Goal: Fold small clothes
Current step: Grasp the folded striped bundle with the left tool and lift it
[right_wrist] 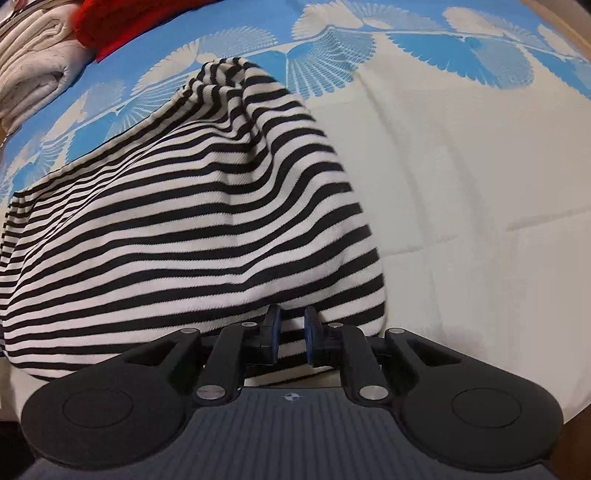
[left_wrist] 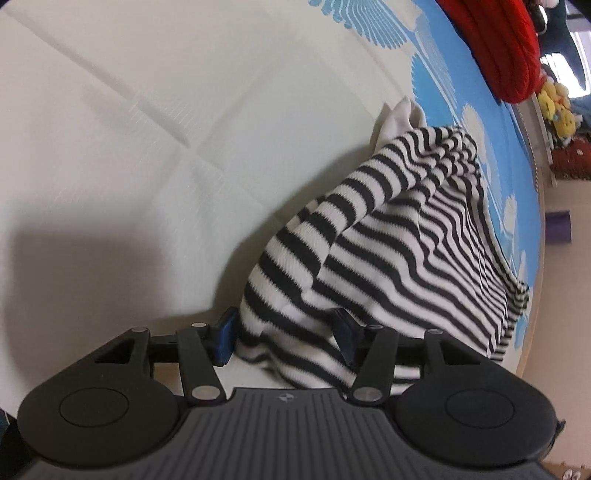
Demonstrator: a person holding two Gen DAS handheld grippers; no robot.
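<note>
A black-and-white striped knit garment (left_wrist: 406, 229) lies rumpled on the bed sheet (left_wrist: 147, 147), with a white part poking out at its far end. My left gripper (left_wrist: 284, 332) points down over its near edge. The jaws stand wide apart, with a bulge of striped cloth between the blue pads (left_wrist: 224, 334), which do not pinch it. In the right wrist view the same garment (right_wrist: 184, 221) spreads to the left. My right gripper (right_wrist: 292, 334) is at its near hem, jaws a narrow gap apart, stripes showing through the gap, pads not pressing.
The sheet (right_wrist: 461, 184) is white with a blue fan-print border at the far side. A red knit item (right_wrist: 110, 22) and a folded white quilt (right_wrist: 33, 55) lie beyond the garment. Yellow plush toys (left_wrist: 557, 107) and a purple object (left_wrist: 559, 225) sit off the bed's edge.
</note>
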